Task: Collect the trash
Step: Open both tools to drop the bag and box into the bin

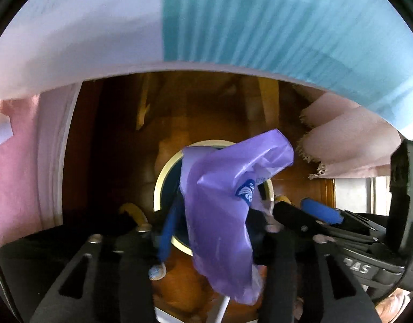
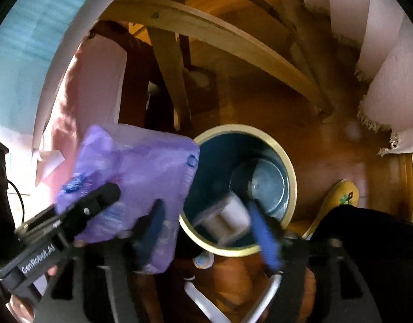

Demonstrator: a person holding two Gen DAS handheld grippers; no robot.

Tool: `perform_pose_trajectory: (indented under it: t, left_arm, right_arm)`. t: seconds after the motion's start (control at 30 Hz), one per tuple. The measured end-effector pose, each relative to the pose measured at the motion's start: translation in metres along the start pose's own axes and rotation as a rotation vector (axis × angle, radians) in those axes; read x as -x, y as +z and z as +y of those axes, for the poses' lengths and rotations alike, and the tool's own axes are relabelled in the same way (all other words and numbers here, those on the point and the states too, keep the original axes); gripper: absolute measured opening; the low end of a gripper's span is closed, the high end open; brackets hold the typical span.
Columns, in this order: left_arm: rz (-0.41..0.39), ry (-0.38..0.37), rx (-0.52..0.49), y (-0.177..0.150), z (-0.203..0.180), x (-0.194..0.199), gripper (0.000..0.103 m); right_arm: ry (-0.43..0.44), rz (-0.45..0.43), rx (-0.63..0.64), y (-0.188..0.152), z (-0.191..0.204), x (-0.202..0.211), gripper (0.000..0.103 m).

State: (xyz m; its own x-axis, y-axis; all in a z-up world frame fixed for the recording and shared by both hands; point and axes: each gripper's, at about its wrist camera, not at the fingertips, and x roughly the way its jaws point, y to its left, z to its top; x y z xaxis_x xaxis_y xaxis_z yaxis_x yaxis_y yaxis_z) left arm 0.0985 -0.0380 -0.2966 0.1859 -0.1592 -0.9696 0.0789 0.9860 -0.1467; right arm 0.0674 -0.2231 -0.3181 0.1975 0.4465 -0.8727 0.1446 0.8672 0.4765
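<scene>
A round bin [image 2: 289,167] with a cream rim and a dark blue inside stands on the wooden floor, right below both grippers; the bin [image 1: 159,188] shows under my left gripper too. A purple plastic packet [image 1: 219,210] hangs between the fingers of my left gripper [image 1: 214,215], whose jaws stand apart; its right finger is hidden behind the packet. From the right wrist, the purple packet [image 2: 141,172] and left gripper [image 2: 106,202] sit beside the bin. My right gripper [image 2: 209,228] is open over the bin, a blurred grey-white piece of trash [image 2: 225,220] loose between its blue pads [image 2: 265,237].
Wooden furniture legs [image 2: 174,75] cross the floor behind the bin. A pink fringed cloth [image 2: 386,102] hangs at the right, a teal striped cloth [image 1: 273,27] above. A yellow slipper [image 2: 341,196] and a dark trouser leg [image 2: 367,242] stand close to the bin.
</scene>
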Motion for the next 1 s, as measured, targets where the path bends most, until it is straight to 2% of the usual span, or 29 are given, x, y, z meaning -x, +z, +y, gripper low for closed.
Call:
perform_pose_trajectory:
  t: [0.13,0.2,0.77,1.0]
  left_arm:
    - [0.016,0.029,0.036,0.000,0.006,-0.004,0.067]
    - [0.016,0.046,0.046,0.001,0.008,-0.005,0.072]
    - [-0.041,0.129,0.011,-0.007,0.002,0.013,0.072]
    - [-0.136,0.121,-0.053,-0.013,-0.004,0.063,0.072]
  right_arm:
    - [-0.003,-0.032,0.002,0.001,-0.004,-0.002,0.076]
    - [-0.012,-0.040,0.010,0.001,-0.004,-0.004,0.076]
    - [-0.095,-0.106,0.097,-0.003,0.003,0.010,0.076]
    - [-0.100,-0.151,0.207,-0.019,0.028,0.045,0.076]
